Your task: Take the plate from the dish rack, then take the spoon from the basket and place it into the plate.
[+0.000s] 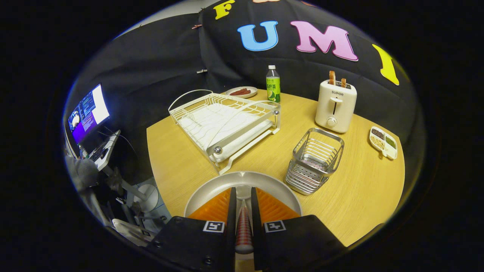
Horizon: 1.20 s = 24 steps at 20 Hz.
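Note:
A white plate [211,189] lies on the wooden table [181,166] right under my fingers, near the table's front edge. My gripper [242,193] hangs over the plate, shut on a spoon [244,228] with a red ribbed handle. The handle runs between the two black fingers [231,206] and points back toward the camera. The fingers hide the spoon's front end. The metal basket [315,160] stands just ahead and to the right of the plate, with no spoon in sight inside it. The white wire dish rack [227,121] stands beyond the plate with no dishes in it.
A white toaster [335,105] with two slices stands at the back right, beside a green drink bottle [273,85] and a small dish of food [242,91]. A divided snack tray [383,141] lies at the far right. A laptop [89,113] sits off the table at left.

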### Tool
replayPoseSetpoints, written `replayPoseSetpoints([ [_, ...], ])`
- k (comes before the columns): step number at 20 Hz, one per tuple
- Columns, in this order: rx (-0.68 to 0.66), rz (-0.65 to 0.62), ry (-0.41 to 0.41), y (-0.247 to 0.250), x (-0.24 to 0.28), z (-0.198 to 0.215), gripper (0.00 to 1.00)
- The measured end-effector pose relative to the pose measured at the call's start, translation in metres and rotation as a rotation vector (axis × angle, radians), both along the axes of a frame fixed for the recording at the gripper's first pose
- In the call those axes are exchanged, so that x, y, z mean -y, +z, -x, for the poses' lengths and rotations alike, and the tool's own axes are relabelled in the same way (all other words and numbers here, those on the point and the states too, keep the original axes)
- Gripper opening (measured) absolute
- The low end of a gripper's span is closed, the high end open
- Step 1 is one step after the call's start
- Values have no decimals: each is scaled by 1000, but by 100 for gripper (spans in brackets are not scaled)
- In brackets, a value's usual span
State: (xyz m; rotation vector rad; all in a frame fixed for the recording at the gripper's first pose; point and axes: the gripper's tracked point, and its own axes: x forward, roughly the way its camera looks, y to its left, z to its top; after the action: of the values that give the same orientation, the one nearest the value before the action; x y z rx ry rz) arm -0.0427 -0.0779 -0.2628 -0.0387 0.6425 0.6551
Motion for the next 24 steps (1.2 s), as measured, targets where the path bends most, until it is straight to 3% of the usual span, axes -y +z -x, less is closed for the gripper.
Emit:
replayPoseSetpoints([
  [5,-27,3,-30,0,3,3,27],
  [8,-40,-18,-79,20,12,-1,100],
  [14,184,-4,-340,114,65,-23,99],
  [20,307,-65,-638,196,89,-3,99],
  [24,401,-19,-747,228,97,15,99],
])
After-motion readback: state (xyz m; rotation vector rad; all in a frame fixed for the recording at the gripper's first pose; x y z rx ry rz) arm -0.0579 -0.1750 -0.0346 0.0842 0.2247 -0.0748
